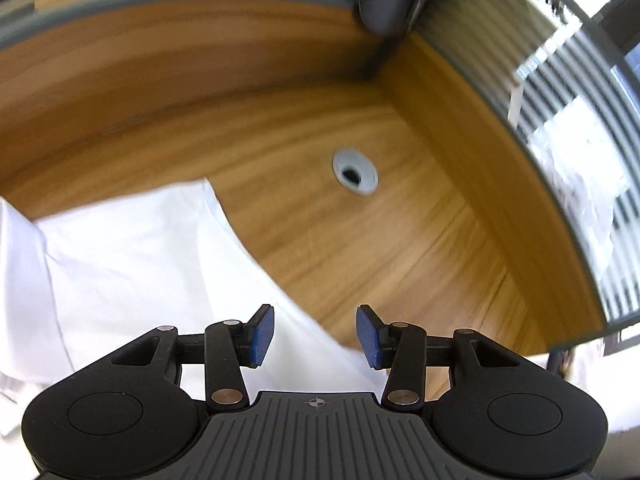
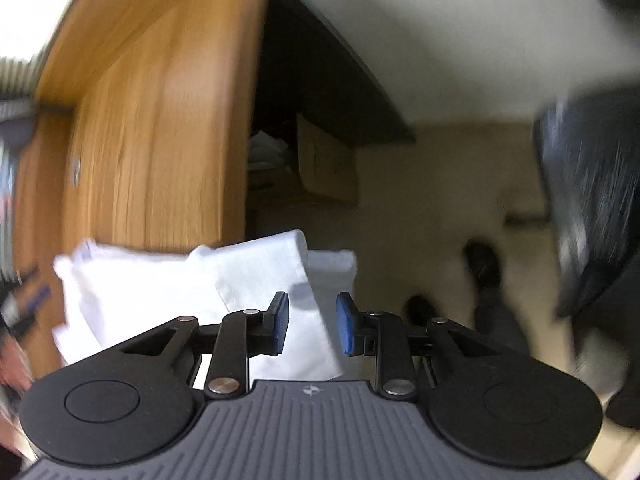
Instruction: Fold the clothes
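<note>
A white garment (image 1: pixel 132 276) lies spread on the wooden table (image 1: pixel 360 248), filling the lower left of the left wrist view. My left gripper (image 1: pixel 315 336) is open and empty just above the garment's right edge, its blue pads (image 1: pixel 262 334) apart. In the right wrist view a folded part of the white garment (image 2: pixel 224 292) hangs at the table's edge (image 2: pixel 160 152). My right gripper (image 2: pixel 312 328) is open, with the cloth below and between its blue pads (image 2: pixel 346 328); nothing is gripped. This view is blurred.
A grey cable grommet (image 1: pixel 355 171) sits in the tabletop right of the garment. A grey slatted partition (image 1: pixel 580 152) borders the table's far and right sides. Beyond the table edge lie the floor (image 2: pixel 420 208), a cardboard box (image 2: pixel 324 164) under the desk, and the person's dark shoes (image 2: pixel 484 268).
</note>
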Motion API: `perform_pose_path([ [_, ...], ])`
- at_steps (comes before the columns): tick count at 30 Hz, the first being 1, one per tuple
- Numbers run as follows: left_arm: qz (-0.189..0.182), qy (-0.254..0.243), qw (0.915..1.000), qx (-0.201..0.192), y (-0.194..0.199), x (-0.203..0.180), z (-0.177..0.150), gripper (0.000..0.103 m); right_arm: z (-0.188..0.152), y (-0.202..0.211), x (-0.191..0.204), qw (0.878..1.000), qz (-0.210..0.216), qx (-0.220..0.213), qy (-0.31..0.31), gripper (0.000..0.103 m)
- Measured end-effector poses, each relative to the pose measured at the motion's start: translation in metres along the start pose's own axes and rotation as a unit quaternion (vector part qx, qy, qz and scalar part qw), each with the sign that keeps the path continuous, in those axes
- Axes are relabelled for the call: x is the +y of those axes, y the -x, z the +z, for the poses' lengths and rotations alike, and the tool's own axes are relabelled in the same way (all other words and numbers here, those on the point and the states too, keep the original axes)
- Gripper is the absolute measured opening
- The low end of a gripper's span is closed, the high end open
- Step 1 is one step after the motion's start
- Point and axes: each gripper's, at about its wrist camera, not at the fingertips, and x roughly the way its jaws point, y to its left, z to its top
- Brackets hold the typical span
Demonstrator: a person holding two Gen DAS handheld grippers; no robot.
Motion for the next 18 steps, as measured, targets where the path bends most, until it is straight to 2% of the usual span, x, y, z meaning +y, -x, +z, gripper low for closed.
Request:
perform_pose_path([
  [2, 0.007, -0.004, 0.9999, 0.01, -0.01, -0.001, -0.003, 0.048, -0.004, 0.008, 0.021, 0.997, -0.008, -0.025, 0.067, 0.03],
  [5, 0.017, 0.0, 0.9997, 0.02, -0.019, 0.002, -0.016, 0.048, -0.009, 0.014, 0.052, 0.987, 0.006, -0.056, 0.152, 0.03],
  [9, 0.032, 0.003, 0.9993, 0.018, -0.027, 0.004, -0.023, 0.048, -0.02, 0.003, 0.08, 0.969, 0.03, -0.059, 0.237, 0.03],
  [16, 0.063, 0.006, 0.998, -0.001, -0.038, 0.005, -0.022, 0.048, -0.022, 0.0, 0.085, 0.965, 0.019, -0.04, 0.259, 0.026],
  [18, 0.06, 0.007, 0.9982, -0.005, -0.03, 0.004, -0.023, 0.05, -0.022, -0.001, 0.086, 0.964, 0.016, -0.035, 0.265, 0.027],
])
